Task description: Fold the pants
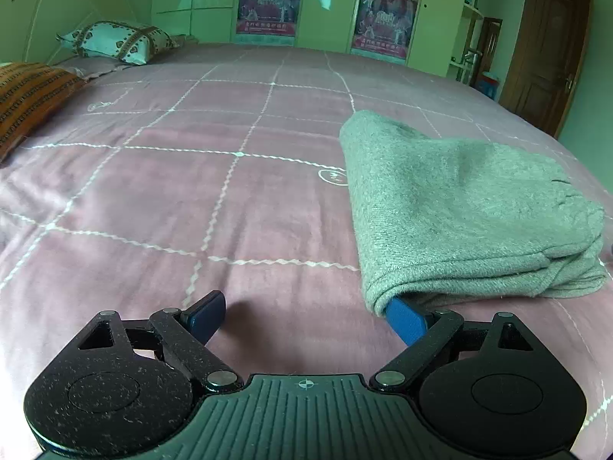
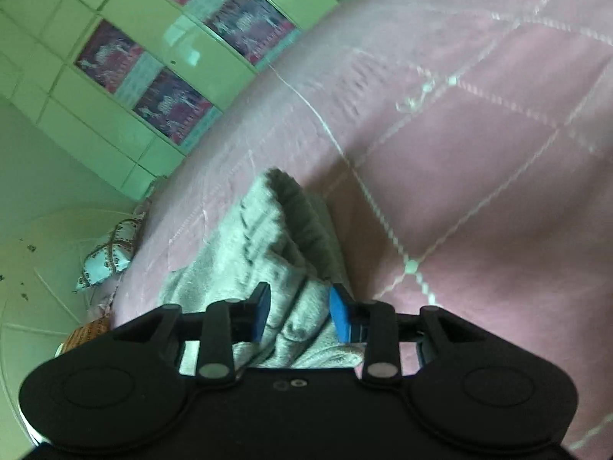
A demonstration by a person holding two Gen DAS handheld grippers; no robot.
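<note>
The pants [image 1: 471, 211] lie as a folded grey bundle on the bed [image 1: 191, 191], near its front edge. The left claw [image 1: 306, 318] is spread wide and holds nothing, its right-hand finger tucked under the bundle's near corner, most of the bundle off to its right. The right claw [image 2: 299, 314] is nearer, jaws straddling bunched cloth; a firm pinch isn't clear.

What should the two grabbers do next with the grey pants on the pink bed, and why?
Probably the right gripper should let go: its jaws straddle a bunched edge of the folded grey knitted pants, which already lie stacked on the pink quilted bedspread. The left gripper is open, one finger under the fold.
</note>
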